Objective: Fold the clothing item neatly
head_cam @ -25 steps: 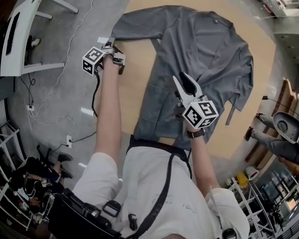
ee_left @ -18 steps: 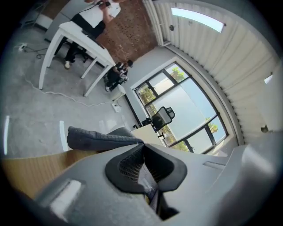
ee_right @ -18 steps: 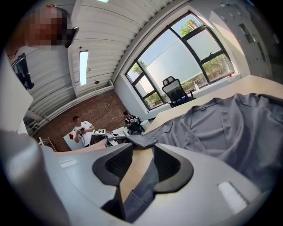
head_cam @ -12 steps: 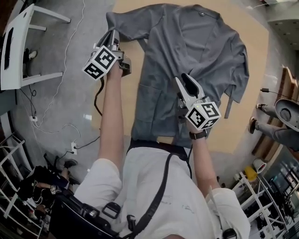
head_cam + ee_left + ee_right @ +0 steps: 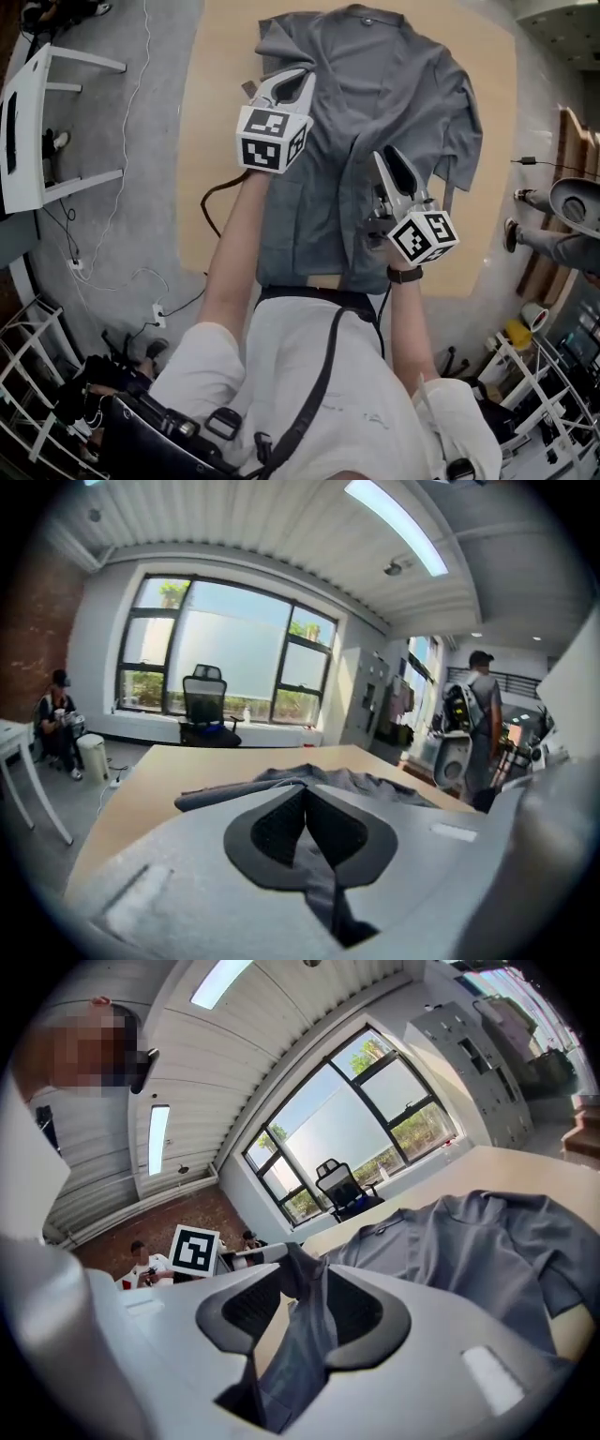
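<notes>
A grey button-up shirt (image 5: pixel 403 84) lies spread on a light wooden table (image 5: pixel 216 141). My left gripper (image 5: pixel 305 80) hangs above the shirt's left half, shut on a thin strip of the grey fabric (image 5: pixel 325 892) that trails down between its pads. The rest of the shirt (image 5: pixel 356 782) lies on the table beyond the left gripper (image 5: pixel 306 803). My right gripper (image 5: pixel 386 155) is over the shirt's lower right part, shut on a thick bunch of grey cloth (image 5: pixel 300 1335) between the jaws. In the right gripper view (image 5: pixel 302 1279) the shirt (image 5: pixel 469 1251) spreads out to the right.
A white desk (image 5: pixel 28 103) and loose cables (image 5: pixel 141 272) are on the grey floor left of the table. An office chair (image 5: pixel 208 708) stands by the windows, a seated person (image 5: pixel 58 726) at far left, a standing person (image 5: pixel 469 714) at right.
My left gripper has swung from the table's left edge up and rightward over the shirt, rolling as it went and carrying the sleeve with it. The right gripper shifted slightly right with its cloth.
</notes>
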Demonstrator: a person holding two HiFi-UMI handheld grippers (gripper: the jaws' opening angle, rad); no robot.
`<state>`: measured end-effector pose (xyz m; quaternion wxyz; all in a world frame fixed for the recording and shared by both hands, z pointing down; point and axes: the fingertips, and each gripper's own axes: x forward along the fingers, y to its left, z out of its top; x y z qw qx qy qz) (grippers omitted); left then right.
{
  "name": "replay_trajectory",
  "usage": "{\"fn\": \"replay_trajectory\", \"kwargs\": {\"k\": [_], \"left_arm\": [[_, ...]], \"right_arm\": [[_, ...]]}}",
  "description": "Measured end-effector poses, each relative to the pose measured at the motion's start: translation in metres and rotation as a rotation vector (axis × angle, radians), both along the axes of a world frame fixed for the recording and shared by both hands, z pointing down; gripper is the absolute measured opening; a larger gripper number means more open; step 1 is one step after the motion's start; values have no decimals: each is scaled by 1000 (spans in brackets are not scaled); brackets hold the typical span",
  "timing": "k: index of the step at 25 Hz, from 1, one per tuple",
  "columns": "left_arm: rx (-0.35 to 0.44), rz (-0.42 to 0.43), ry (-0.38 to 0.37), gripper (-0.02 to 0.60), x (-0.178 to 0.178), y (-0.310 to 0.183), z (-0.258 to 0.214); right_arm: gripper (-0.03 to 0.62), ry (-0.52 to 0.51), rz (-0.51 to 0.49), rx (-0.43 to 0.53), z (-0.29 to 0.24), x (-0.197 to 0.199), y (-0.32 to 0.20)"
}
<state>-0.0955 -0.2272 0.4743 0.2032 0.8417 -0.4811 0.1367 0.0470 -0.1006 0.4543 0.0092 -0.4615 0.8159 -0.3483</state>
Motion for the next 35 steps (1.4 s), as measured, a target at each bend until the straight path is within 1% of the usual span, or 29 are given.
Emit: {"fn": "replay_trajectory", "kwargs": {"k": [3, 5, 7, 9, 13, 14, 15, 16, 18, 21, 23, 24, 26, 27, 29, 31, 33, 35], "left_arm": [[-69, 138, -93, 6, 54, 9, 36], [-113, 198, -154, 7, 81, 16, 66], [-159, 241, -210, 9, 100, 24, 94], [-203, 276, -276, 11, 114, 30, 119], [-273, 366, -450, 14, 129, 39, 158], [-292, 383, -477, 15, 129, 41, 165], [-310, 397, -486, 24, 130, 44, 170], [-321, 406, -477, 40, 131, 46, 172], [-321, 400, -429, 84, 132, 50, 165], [-316, 342, -308, 120, 127, 55, 144], [-310, 297, -233, 126, 118, 60, 131], [-303, 275, -210, 126, 111, 64, 126], [-287, 227, -188, 126, 93, 69, 117], [-280, 200, -186, 126, 81, 71, 114], [-275, 143, -180, 126, 55, 76, 108], [-288, 97, -166, 126, 33, 81, 103], [-299, 74, -164, 126, 18, 85, 103], [-303, 57, -175, 126, 5, 87, 105]], "right_arm": [[144, 0, 52, 1, -1, 25, -4], [144, -2, 78, -2, 0, 39, -5], [144, 0, 96, -7, 3, 49, -5], [144, 0, 108, -12, 6, 57, -5], [144, 1, 116, -24, 11, 67, -4], [144, 0, 117, -27, 12, 68, -4], [144, -1, 119, -29, 13, 69, -4], [144, -3, 119, -30, 14, 71, -4], [144, -8, 117, -31, 16, 72, -5], [144, -14, 115, -27, 16, 73, -10], [144, -15, 117, -22, 14, 72, -16], [144, -10, 114, -19, 14, 70, -19], [144, 21, 87, -21, 17, 63, -27], [144, 53, 56, -24, 22, 55, -32], [144, 139, -39, -10, 32, 33, -44], [166, 228, -157, 38, 41, 5, -57], [167, 306, -280, 78, 49, -25, -71], [167, 387, -407, 94, 63, -53, -84]]}}
